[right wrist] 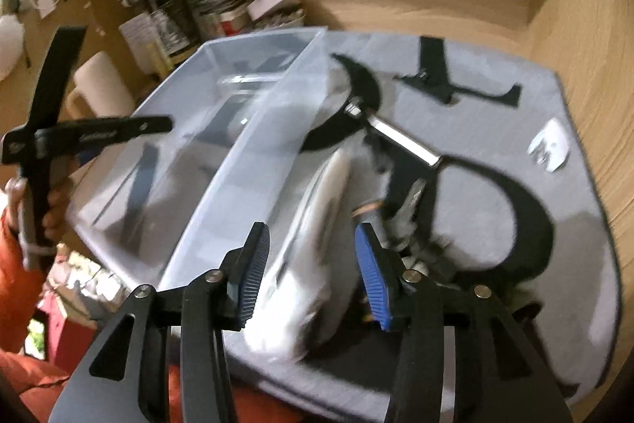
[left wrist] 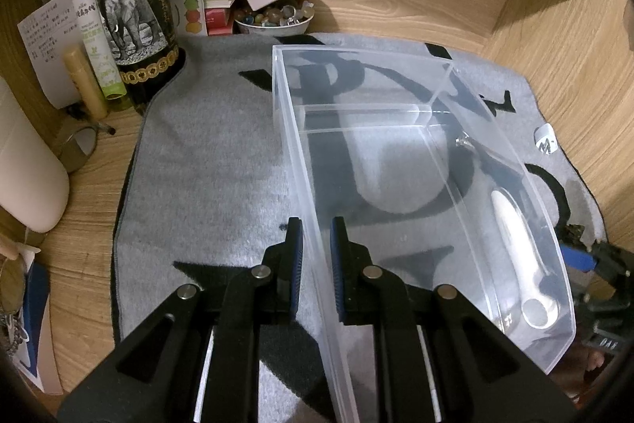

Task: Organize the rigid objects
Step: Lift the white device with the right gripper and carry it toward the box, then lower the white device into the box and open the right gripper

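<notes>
A clear plastic organizer box (left wrist: 396, 153) with inner dividers sits tilted on a grey mat (left wrist: 206, 161). My left gripper (left wrist: 317, 256) is shut on the box's left wall, one finger on each side of it. A white tool (left wrist: 519, 248) lies in the box's right compartment. In the right wrist view the box (right wrist: 222, 145) is at left and my right gripper (right wrist: 313, 272) is open above the white tool (right wrist: 317, 224), which lies between its fingers. A metal bar tool (right wrist: 400, 137) lies on the mat beyond.
A dark bottle (left wrist: 130, 6), tubes, papers and a bowl of beads (left wrist: 273, 16) crowd the back left corner. A small white tag (left wrist: 546, 140) lies on the mat's right edge. Wooden walls close in behind and to the right.
</notes>
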{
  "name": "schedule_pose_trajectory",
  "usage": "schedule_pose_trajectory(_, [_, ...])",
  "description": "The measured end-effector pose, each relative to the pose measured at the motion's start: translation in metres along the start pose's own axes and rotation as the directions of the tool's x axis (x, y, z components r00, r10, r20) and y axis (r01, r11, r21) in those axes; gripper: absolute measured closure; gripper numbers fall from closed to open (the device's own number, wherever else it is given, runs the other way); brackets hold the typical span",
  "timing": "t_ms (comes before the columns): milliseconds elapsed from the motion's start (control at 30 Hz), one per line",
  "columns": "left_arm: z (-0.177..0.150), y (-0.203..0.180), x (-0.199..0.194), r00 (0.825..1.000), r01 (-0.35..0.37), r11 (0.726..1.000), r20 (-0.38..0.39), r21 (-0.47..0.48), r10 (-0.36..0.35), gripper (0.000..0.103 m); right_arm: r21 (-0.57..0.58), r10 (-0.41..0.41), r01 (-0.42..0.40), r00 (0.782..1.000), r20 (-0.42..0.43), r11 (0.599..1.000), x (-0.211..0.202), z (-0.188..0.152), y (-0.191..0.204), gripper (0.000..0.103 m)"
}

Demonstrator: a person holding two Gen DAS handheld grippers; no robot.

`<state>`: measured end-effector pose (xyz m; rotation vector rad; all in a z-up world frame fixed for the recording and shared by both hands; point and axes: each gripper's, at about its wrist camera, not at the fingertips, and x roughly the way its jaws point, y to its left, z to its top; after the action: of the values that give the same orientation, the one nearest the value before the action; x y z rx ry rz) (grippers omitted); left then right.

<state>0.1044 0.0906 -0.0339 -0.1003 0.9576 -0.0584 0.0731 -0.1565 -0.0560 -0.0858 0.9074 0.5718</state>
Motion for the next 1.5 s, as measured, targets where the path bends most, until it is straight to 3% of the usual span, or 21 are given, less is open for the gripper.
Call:
schedule_pose_trajectory(267, [0.000,0.000,0.000,1.000,0.000,1.000,0.000,0.000,0.000,0.089,0.023,0.011,-0.010,0.998,-0.063,1.000,0.025,-0.017,0.002,0.061])
schedule_pose_trajectory(433, [0.000,0.001,0.000,1.000,0.002,1.000,0.000,0.000,-0.002,0.089,0.038,-0.038,0.037,0.999,0.001,0.999,0.020,-0.018,0.000,0.068])
schedule_pose_trajectory(667, [0.000,0.000,0.000,1.000,0.000,1.000,0.000,0.000,0.000,0.089,0.073,-0.070,0.063,0.993,0.097,0.995,-0.006,-0.002,-0.013,0.069])
schedule_pose_trajectory(967, [0.000,0.001,0.000,1.000,0.002,1.000,-0.001,0.000,-0.002,0.089,0.041,-0.145,0.139,0.962,0.232,0.989,-0.041,0.032,-0.012,0.069])
schedule_pose_trajectory(1167, [0.000,0.001,0.000,1.000,0.002,1.000,0.000,-0.001,-0.002,0.089,-0.047,-0.126,0.150,0.935,0.331,0.988,-0.059,0.062,0.014,0.069])
schedule_pose_trajectory(1300, [0.000,0.001,0.000,1.000,0.002,1.000,0.000,-0.002,-0.002,0.089,-0.113,-0.090,0.132,0.944,0.319,0.985,-0.047,0.077,0.035,0.069])
schedule_pose_trajectory(1500, [0.001,0.001,0.000,1.000,0.003,1.000,-0.001,-0.002,-0.003,0.089,-0.196,-0.023,0.068,0.974,0.226,0.978,-0.008,0.089,0.061,0.069])
